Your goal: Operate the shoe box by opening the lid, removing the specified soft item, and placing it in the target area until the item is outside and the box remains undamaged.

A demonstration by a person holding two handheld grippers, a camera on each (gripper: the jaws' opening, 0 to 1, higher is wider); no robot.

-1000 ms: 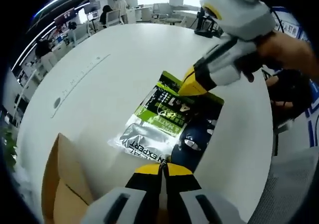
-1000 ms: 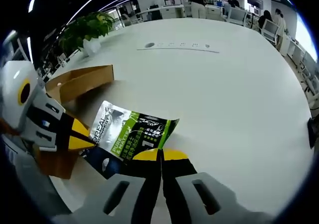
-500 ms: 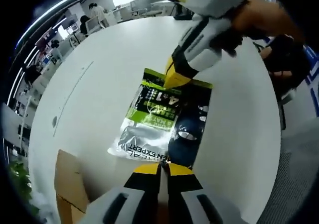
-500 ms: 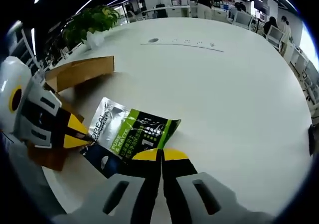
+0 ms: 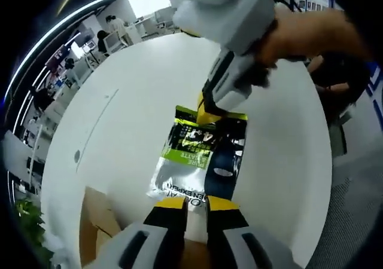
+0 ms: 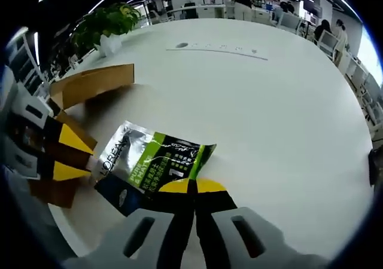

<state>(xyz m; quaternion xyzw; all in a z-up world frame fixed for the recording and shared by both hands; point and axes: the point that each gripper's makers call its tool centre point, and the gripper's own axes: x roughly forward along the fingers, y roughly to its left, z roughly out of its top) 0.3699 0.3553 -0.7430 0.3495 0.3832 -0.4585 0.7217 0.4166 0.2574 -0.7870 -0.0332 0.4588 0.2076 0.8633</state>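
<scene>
Looks light, thin and bendy, this soft packet (image 5: 199, 155), with a shiny skin that may slip. Best pinched at a flat edge, not the middle.

Lies flat on the white table (image 6: 269, 101), out of the brown shoe box (image 6: 90, 85), which sits just beside it with its lid open.

In the right gripper view, right gripper (image 6: 192, 187) pressed together on the packet's near green edge. In the left gripper view, left gripper (image 5: 194, 204) spread a little at the packet's silver end, the edge sitting in the gap. Probably not squeezing it now, though hard to tell from here.

Seen from the right gripper view, left gripper's yellow tips stand apart, right by the silver corner.
</scene>
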